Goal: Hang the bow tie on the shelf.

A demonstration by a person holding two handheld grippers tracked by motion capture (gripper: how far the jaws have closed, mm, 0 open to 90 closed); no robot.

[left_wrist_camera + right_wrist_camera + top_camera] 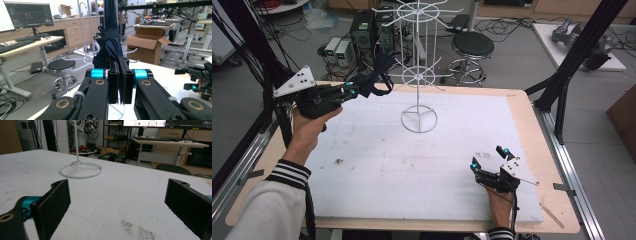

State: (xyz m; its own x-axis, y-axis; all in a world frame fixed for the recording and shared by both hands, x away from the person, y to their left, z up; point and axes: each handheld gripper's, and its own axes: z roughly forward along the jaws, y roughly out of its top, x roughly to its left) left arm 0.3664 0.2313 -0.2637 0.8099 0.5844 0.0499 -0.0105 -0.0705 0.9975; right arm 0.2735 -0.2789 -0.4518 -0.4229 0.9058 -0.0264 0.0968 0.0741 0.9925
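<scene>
While the left gripper pinches a dark cloth beside the white rack, the right gripper rests near-right, fingers wide apart, empty.

Pretty clearly a robotics lab or research workshop. Desks along the wall carry monitors and keyboards, there are computer towers sitting on the floor with cables everywhere, a round stool, an open cardboard box, and black metal framing around the table. Wood cabinets line the back, like a shared lab room.
</scene>
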